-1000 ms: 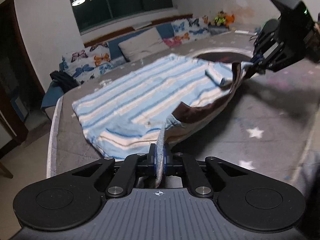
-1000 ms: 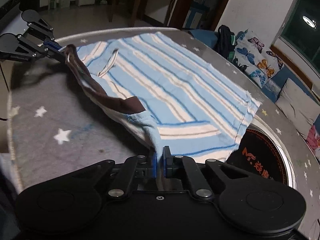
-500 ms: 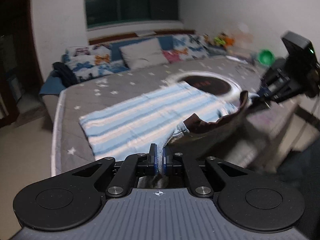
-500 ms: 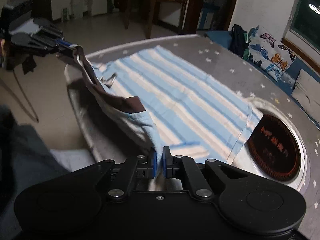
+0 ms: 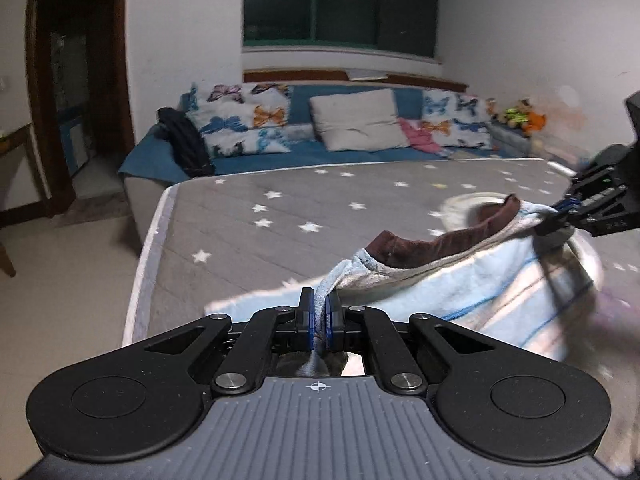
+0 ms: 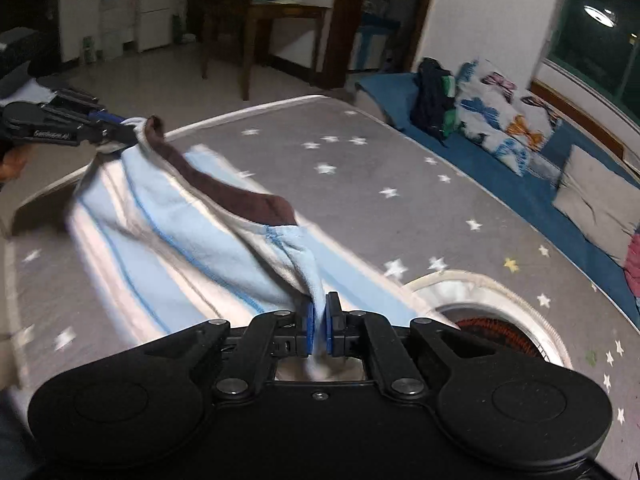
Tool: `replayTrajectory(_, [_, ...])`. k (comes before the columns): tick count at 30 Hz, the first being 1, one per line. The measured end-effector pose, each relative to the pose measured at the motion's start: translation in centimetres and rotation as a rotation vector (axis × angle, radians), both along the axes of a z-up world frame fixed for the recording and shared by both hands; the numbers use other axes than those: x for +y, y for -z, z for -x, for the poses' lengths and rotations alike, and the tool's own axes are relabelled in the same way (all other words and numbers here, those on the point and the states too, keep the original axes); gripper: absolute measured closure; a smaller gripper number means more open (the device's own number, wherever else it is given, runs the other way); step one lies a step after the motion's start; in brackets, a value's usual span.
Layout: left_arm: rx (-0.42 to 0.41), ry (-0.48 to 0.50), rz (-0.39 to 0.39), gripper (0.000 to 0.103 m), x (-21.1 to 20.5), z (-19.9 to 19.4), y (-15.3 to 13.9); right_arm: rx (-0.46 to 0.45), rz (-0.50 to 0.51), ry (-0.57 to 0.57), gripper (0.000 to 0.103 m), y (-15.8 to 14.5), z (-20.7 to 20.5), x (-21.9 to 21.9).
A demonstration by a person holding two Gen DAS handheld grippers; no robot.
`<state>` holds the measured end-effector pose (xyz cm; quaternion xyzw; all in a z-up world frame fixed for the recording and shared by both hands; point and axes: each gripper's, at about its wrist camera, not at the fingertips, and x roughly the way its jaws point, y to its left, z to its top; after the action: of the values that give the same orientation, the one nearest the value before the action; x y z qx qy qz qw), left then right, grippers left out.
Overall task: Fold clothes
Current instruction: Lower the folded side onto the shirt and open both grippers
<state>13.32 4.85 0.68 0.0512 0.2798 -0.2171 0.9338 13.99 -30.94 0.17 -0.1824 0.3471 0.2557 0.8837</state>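
Observation:
A light blue striped garment [image 5: 460, 292] with a dark brown collar band [image 5: 444, 240] hangs in the air between my two grippers, above the grey star-patterned mattress [image 5: 280, 216]. My left gripper [image 5: 319, 320] is shut on one top corner of it. My right gripper [image 6: 319, 324] is shut on the other corner; it shows in the left wrist view [image 5: 560, 210] at the right. The garment [image 6: 180, 240] is motion-blurred and its lower part drapes toward the mattress [image 6: 360, 168]. My left gripper also shows far left in the right wrist view [image 6: 116, 126].
A round white-rimmed dark mat [image 6: 500, 328] lies on the mattress under the garment's right side. A blue sofa with butterfly cushions [image 5: 248, 124] and a dark bag [image 5: 184, 140] stands beyond the bed. A wooden table [image 6: 288, 28] stands on the floor behind.
Both grippers have lifted the garment off the mattress and pulled it toward the near edge. It lay spread flat a second ago; now it hangs bunched between them.

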Motion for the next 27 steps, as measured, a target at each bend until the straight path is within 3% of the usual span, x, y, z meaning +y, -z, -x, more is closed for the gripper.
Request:
replayTrajectory(7, [0.091, -0.060, 0.007, 0.098, -1.3, -6.9, 3.1, 0.068, -0.045, 0.109, 0.096, 4.0, -6.0, -0.6])
replayTrajectory(12, [0.130, -0.101, 0.013, 0.097, -1.1, -9.1, 5.4, 0.063, -0.090, 0.165, 0.093, 4.6, -6.5, -1.5])
replayTrajectory(13, [0.135, -0.108, 0.011, 0.097, -1.1, -9.3, 5.9, 0.056, -0.096, 0.174, 0.088, 4.5, -6.4, -1.6])
replayTrajectory(17, [0.142, -0.120, 0.039, 0.092, -0.7, -9.3, 6.0, 0.028, -0.120, 0.212, 0.070, 4.1, -6.3, -2.1])
replayTrajectory(22, [0.103, -0.152, 0.051, 0.067, 0.2, -8.4, 4.7, -0.006, -0.150, 0.258, 0.070, 3.7, -6.1, -2.7])
replayTrajectory(27, [0.073, -0.168, 0.081, 0.066, 1.1, -6.7, 3.0, -0.026, -0.177, 0.290, 0.070, 3.9, -6.2, -2.7])
